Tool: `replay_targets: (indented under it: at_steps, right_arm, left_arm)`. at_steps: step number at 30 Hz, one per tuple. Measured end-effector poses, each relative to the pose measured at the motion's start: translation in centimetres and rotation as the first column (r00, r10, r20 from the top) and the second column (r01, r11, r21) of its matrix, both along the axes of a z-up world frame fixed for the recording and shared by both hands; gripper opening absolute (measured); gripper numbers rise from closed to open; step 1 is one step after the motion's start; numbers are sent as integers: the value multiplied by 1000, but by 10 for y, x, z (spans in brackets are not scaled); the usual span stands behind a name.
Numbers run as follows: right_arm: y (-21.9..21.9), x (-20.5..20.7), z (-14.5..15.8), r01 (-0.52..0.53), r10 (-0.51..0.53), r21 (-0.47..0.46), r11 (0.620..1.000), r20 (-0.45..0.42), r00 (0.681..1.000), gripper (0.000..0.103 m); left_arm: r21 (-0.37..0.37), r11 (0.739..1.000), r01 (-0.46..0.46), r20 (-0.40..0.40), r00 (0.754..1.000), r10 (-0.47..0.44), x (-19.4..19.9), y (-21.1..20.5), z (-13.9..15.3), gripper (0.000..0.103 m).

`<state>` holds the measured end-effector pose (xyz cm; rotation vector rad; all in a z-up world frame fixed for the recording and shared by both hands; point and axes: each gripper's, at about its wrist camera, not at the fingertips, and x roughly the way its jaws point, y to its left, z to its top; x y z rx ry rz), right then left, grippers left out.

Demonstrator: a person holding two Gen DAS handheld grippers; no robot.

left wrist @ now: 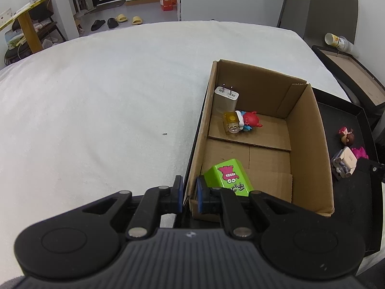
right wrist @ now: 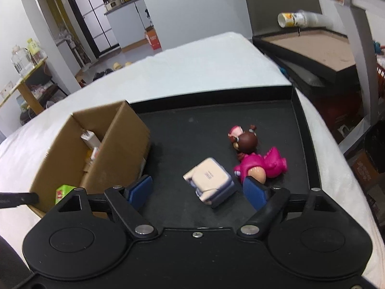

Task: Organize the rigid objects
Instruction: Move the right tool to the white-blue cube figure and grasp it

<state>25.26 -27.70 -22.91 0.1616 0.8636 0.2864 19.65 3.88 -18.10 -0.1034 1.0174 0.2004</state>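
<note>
A cardboard box [left wrist: 310,144] stands in the left part of a black tray [right wrist: 216,120]. In the box lie a white charger [left wrist: 225,98], a yellow block with a red and blue toy [left wrist: 241,121] and a green box [left wrist: 228,180]. My left gripper [left wrist: 189,193] is shut on the box's near left wall. On the tray lie a small cream and lavender toy [right wrist: 209,180] and a doll in a pink dress [right wrist: 255,159]. My right gripper [right wrist: 197,189] is open, its pads on either side of the cream toy, just above it.
The tray sits on a white cloth-covered table [left wrist: 108,96]. A black-framed board [right wrist: 312,48] with stacked paper cups [right wrist: 298,19] stands beyond the table's right edge. Shelves and slippers are on the floor at the far left.
</note>
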Motion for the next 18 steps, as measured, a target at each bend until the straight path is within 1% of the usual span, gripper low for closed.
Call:
replay_targets:
  at_steps: [2,7,10,13,16,18]
  right_arm:
    - [1,3,-3,-2,2,8,1000,-12,1000,80]
    - [4,10,-16,-6,6,-26,1000,-29,1000,76]
    - [6,14,-24,-5,2,-70,998,-38,999,76]
    - [5,20,-28,-1,-2,-61,998,-55,998,75]
    - [7,24,-32,4,-8,-95,995,-43,999,75]
    - [8,28,-34,5,-9,-96,995,-40,999,74]
  left_arm:
    - [7,1000,2,-2,1000,-1,0,-2,0,11]
    - [25,1000,0,-11,1000,0,3,-4,-2,11]
    - [33,999,-2,-18,1000,3,5,-6,-3,11]
    - [44,999,-2,-24,1000,3,6,-8,-4,11]
    - [56,998,0,-28,1000,2,7,-10,-4,11]
    - [66,998,1,-31,1000,1,7,-12,-5,11]
